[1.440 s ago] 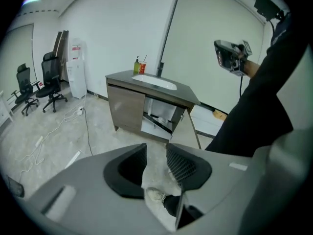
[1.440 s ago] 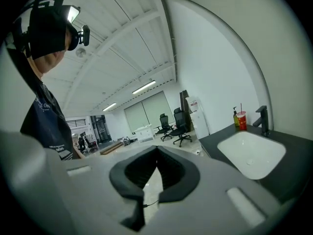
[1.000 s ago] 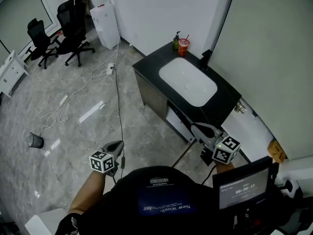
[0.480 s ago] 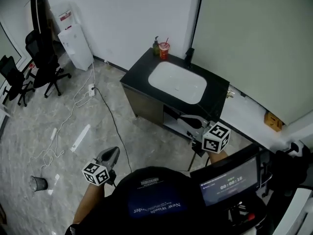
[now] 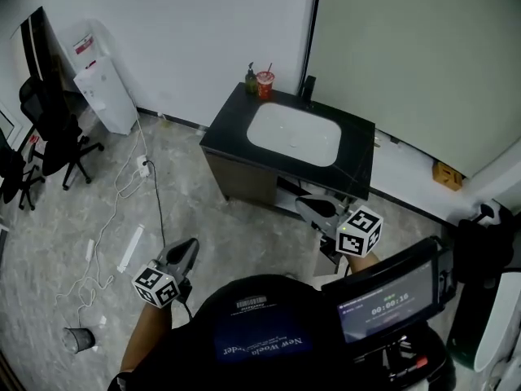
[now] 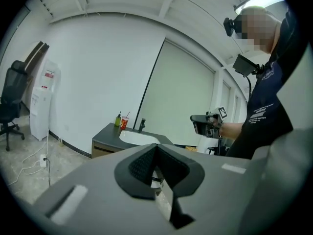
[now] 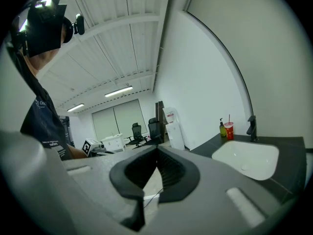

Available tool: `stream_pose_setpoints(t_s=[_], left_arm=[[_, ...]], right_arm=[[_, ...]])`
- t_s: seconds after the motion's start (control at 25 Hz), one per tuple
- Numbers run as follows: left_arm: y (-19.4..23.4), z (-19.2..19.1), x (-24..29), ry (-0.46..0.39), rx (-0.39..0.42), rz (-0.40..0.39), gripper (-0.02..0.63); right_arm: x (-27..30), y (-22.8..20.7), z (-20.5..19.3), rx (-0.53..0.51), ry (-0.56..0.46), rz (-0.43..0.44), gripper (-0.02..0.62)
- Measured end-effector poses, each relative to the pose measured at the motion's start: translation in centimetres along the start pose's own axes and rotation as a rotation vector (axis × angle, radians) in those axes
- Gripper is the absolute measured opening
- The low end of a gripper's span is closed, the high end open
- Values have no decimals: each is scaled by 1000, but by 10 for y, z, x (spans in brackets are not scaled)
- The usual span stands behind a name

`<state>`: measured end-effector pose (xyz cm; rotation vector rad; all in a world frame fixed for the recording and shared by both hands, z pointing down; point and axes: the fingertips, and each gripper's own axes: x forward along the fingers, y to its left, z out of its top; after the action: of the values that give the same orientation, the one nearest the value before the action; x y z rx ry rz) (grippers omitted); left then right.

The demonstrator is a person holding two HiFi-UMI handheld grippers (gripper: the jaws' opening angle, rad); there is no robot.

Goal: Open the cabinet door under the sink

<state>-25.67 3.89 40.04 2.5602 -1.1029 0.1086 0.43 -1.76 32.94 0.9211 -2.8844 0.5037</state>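
Left hand-held gripper: jaws are seen pressed together with nothing between them; it is held above the floor, well apart from the sink and off its near left corner
Right hand-held gripper: jaws are likewise closed on nothing; it is held close before the cabinet front, below the near right part of the sink, and no contact can be made out
Cabinet door: a dark panel is seen under the sink on the side facing the person, lying flush with the front; a lighter stretch beside it is partly hidden by the right hand-held gripper
Tabletop: the white sink is set into this black surface
Faucet: placed at the far edge of the sink
Red cup: stood with a straw at the far left corner beyond the sink
Green bottle: placed just beside the red cup
Cable: laid across the floor to the left of the sink
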Motion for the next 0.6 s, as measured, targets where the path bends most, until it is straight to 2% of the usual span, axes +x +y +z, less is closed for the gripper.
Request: stream_pose_setpoints(t_s=[0.28, 0.6], left_arm=[[21, 44, 37, -56, 22, -18, 0], [21, 82, 90, -111, 30, 2, 0]], right_arm=[[-1, -37, 11, 2, -19, -36, -2], [5, -98, 48, -32, -52, 5, -2]])
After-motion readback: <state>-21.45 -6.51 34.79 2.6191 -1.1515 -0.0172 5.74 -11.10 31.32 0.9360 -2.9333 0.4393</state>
